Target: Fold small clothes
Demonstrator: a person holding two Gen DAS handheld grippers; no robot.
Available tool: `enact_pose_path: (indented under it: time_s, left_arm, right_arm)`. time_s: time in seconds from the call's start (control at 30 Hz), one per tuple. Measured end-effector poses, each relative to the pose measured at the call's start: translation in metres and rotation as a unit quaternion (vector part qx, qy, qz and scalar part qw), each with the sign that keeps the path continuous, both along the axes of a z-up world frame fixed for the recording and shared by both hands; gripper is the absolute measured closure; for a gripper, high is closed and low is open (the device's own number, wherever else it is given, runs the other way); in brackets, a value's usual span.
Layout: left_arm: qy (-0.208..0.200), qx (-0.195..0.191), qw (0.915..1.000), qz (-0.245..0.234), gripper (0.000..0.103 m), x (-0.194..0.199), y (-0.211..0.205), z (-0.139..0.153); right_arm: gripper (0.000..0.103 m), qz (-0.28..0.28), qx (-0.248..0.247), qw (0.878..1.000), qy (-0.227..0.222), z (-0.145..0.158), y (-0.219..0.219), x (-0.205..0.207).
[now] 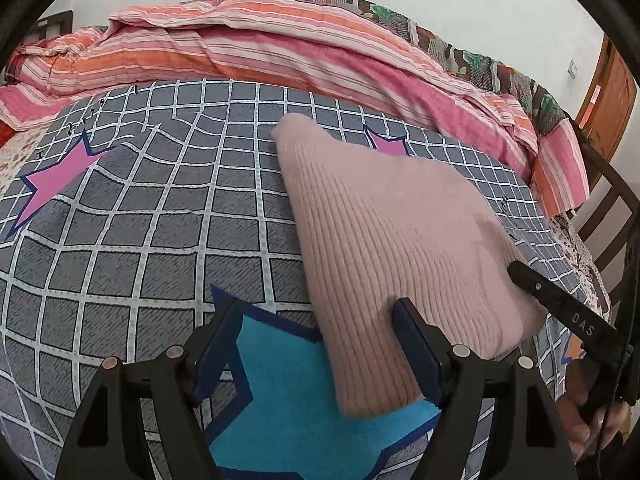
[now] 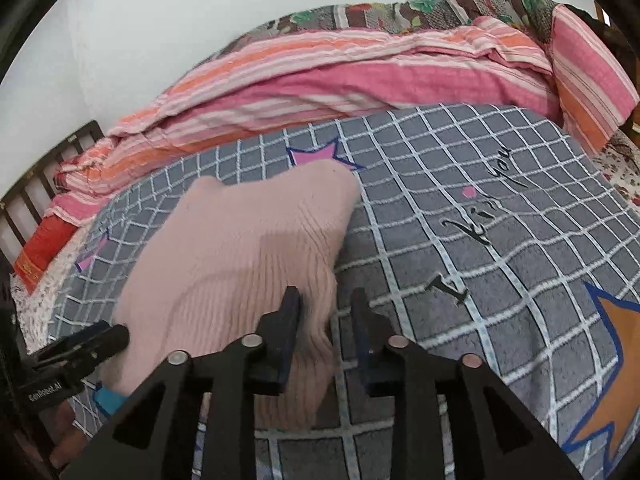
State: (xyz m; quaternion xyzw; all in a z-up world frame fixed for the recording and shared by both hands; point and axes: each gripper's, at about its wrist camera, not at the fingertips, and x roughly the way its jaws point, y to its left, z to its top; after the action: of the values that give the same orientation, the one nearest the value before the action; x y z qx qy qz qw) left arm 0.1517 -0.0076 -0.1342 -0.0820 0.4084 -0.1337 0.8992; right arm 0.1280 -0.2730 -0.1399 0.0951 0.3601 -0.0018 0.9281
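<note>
Right wrist: "GenRobot.AI" on left gripper (image 2: 92,344).

"DAS" — right hand-held gripper (image 1: 568,312), "GenRobot.AI" — left hand-held gripper (image 2: 76,354)

We cannot see the near end of the pink knit garment (image 2: 240,248) in the right wrist view; it runs under the right gripper (image 2: 326,308) toward the bottom of the frame. Lower left there, the left gripper (image 2: 84,346) is cut by the frame edge. In the left wrist view, the blue star (image 1: 280,392) lies partly under the garment and behind the gripper.
</note>
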Motion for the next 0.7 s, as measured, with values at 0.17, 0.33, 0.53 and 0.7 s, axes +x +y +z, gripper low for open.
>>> enact_pose_path:
  time_s: [0.17, 0.33, 0.53, 0.7]
  left_arm:
    - [0.001, 0.005, 1.0000, 0.005, 0.026, -0.001, -0.002, 0.000]
    - [0.006, 0.004, 0.9999, 0.010, 0.026, -0.009, -0.001, -0.001]
    - [0.018, 0.011, 0.9997, 0.015, 0.027, -0.017, -0.002, 0.004]
    - [0.029, 0.013, 0.9994, 0.015, 0.028, -0.031, -0.006, 0.009]
  right_arm:
    - [0.074, 0.003, -0.009, 1.000, 0.010, 0.002, -0.002, -0.009]
    - [0.074, 0.002, -0.015, 1.000, 0.022, 0.003, -0.006, -0.015]
    - [0.065, 0.002, -0.019, 1.000, 0.024, 0.013, -0.007, -0.024]
    - [0.064, -0.006, -0.025, 0.999, 0.030, 0.029, -0.005, -0.037]
